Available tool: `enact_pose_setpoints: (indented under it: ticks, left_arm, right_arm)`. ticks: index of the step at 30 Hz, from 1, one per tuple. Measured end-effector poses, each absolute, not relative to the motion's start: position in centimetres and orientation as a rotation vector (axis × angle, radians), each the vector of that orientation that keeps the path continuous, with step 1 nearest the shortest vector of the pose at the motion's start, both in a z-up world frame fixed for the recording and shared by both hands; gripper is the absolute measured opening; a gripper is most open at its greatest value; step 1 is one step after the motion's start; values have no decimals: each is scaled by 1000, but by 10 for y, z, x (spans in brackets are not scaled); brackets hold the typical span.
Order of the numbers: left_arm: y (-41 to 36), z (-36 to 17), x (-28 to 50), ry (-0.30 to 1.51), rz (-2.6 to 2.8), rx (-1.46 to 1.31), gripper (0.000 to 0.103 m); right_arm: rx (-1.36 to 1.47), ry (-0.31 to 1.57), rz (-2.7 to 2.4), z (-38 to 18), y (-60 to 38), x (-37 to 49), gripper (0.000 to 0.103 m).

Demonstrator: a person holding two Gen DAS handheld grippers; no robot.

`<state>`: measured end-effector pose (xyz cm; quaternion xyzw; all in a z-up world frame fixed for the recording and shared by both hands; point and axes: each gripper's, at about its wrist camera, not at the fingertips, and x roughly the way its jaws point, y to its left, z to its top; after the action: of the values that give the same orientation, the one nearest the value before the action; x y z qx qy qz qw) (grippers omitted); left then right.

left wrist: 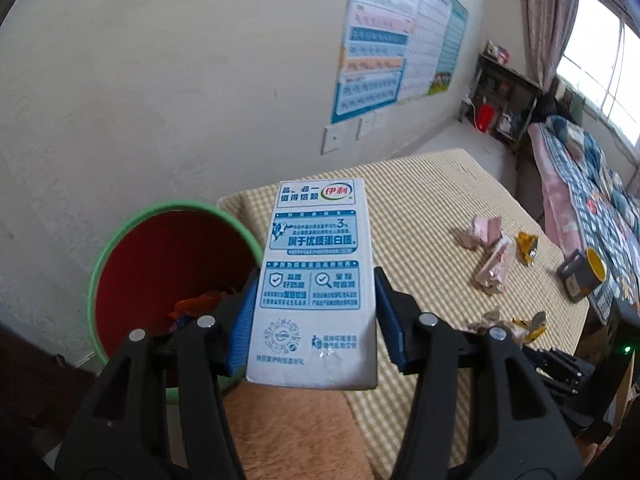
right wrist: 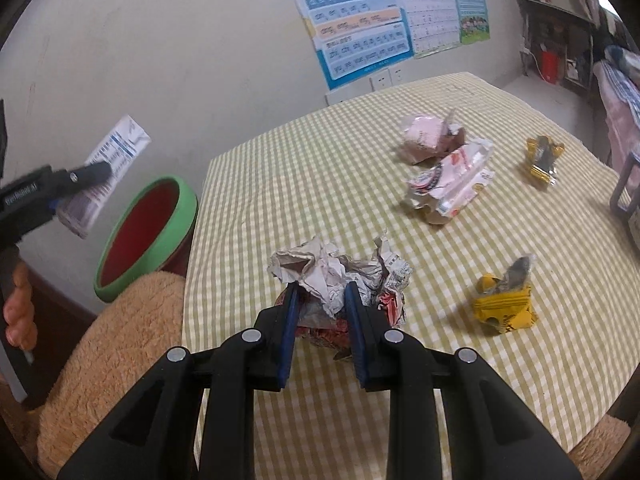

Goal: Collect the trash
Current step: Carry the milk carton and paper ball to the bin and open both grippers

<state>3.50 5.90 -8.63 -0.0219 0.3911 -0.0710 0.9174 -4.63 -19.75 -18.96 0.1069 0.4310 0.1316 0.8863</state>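
Your left gripper (left wrist: 314, 308) was clamped on a white milk carton (left wrist: 316, 276), its blue pads pressed against the carton's two narrow sides, the printed face turned toward the camera. Just left of that gripper and below it stood the green-rimmed bin (left wrist: 120, 240) with its red inside, some orange and blue wrappers lying at the bottom. To the gripper's right spread the table with the yellow checked cloth (left wrist: 420, 208). Farther right on it lay pink wrappers (left wrist: 494, 256) and yellow wrappers (left wrist: 528, 248).

Your right gripper (right wrist: 320, 300) was closed narrowly on a wad of crumpled paper (right wrist: 332, 276), the pads squeezing its near part; whether the wad rested on the cloth or was lifted just off it could not be told. Ahead and right of this gripper lay a pink-and-white packet (right wrist: 452, 188) beside a second pink wrapper (right wrist: 424, 140). A yellow wrapper (right wrist: 504, 304) sat near on the right, and another yellow one (right wrist: 542, 160) well beyond it. Far to the left, off the table's edge, your other hand (right wrist: 18, 308) held the carton up above the bin, with a tan fuzzy cushion (right wrist: 120, 340) below.
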Motion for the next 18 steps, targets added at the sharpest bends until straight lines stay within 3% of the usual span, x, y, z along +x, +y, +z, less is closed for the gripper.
enact_pose_setpoints:
  ticks: [18]
  left_arm:
    - [152, -106, 46, 812, 11, -136, 51]
  right_arm:
    - [150, 837, 440, -125, -102, 3, 23]
